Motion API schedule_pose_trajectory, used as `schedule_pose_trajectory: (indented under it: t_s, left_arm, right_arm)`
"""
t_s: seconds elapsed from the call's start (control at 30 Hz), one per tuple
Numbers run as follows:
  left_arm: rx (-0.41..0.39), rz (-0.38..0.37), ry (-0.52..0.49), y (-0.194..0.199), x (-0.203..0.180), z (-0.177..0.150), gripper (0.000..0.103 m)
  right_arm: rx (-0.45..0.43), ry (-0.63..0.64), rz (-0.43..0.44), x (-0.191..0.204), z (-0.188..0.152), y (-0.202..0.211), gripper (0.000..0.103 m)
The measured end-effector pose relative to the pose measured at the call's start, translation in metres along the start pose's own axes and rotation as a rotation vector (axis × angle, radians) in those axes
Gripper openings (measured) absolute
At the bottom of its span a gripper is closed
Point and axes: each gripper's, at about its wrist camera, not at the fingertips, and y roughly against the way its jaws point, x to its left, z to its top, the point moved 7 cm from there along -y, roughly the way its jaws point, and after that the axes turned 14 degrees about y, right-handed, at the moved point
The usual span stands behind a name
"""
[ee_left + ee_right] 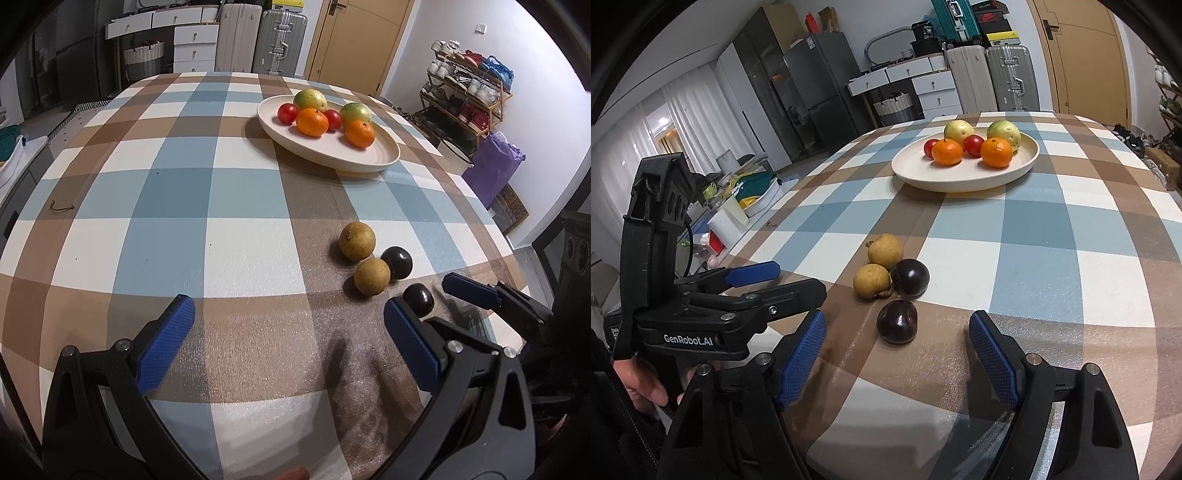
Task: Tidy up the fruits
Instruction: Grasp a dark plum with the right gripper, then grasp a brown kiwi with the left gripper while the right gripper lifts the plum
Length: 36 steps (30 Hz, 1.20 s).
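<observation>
Fruits still loose on the desk: two dark plums and two tan round fruits in a tight cluster at the near edge. Nearest plum sits alone, just in front of the second plum, which touches one tan fruit; other tan fruit behind. Plate farther back already holds oranges, tomatoes, green fruit.

Handling, judged: plum small, light, smooth glossy skin, likely slippery and bruisable; rolls easily. Take it across its widest middle, gentle squeeze.

Right hand-held gripper: jaws spread wide, nothing between the pads, plum just ahead of the gap, not touched.

Left hand-held gripper: also wide apart, empty, over bare cloth beside the cluster.
</observation>
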Motion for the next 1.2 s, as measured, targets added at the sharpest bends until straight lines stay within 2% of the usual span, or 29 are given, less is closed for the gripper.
schedule_pose_trajectory:
  t_s: [0.27, 0.4, 0.5, 0.57, 0.63, 0.67, 1.2]
  left_arm:
    - [0.004, -0.009, 0.01, 0.002, 0.002, 0.0, 0.102]
    - [-0.005, -0.008, 0.008, 0.004, 0.002, 0.001, 0.102]
    - [-0.005, -0.006, 0.012, 0.004, 0.004, 0.001, 0.102]
    - [-0.003, 0.0, 0.024, 0.003, 0.008, 0.002, 0.102]
    - [-0.004, -0.001, 0.038, 0.004, 0.011, 0.003, 0.102]
    - [-0.007, -0.001, 0.042, 0.004, 0.013, 0.003, 0.102]
    - [0.014, -0.018, 0.027, 0.004, 0.007, -0.004, 0.102]
  right_arm:
    - [-0.001, 0.015, 0.007, 0.005, 0.001, -0.004, 0.072]
    - [0.009, 0.016, 0.029, 0.006, -0.001, -0.009, 0.058]
    - [0.006, 0.01, 0.032, 0.006, -0.001, -0.008, 0.054]
    - [0.007, 0.011, 0.032, 0.007, -0.002, -0.008, 0.048]
    - [0.014, 0.027, 0.013, 0.008, -0.002, -0.009, 0.028]
    - [0.015, 0.039, -0.001, 0.008, -0.002, -0.009, 0.025]
    - [-0.044, 0.037, -0.002, 0.005, 0.002, 0.008, 0.024]
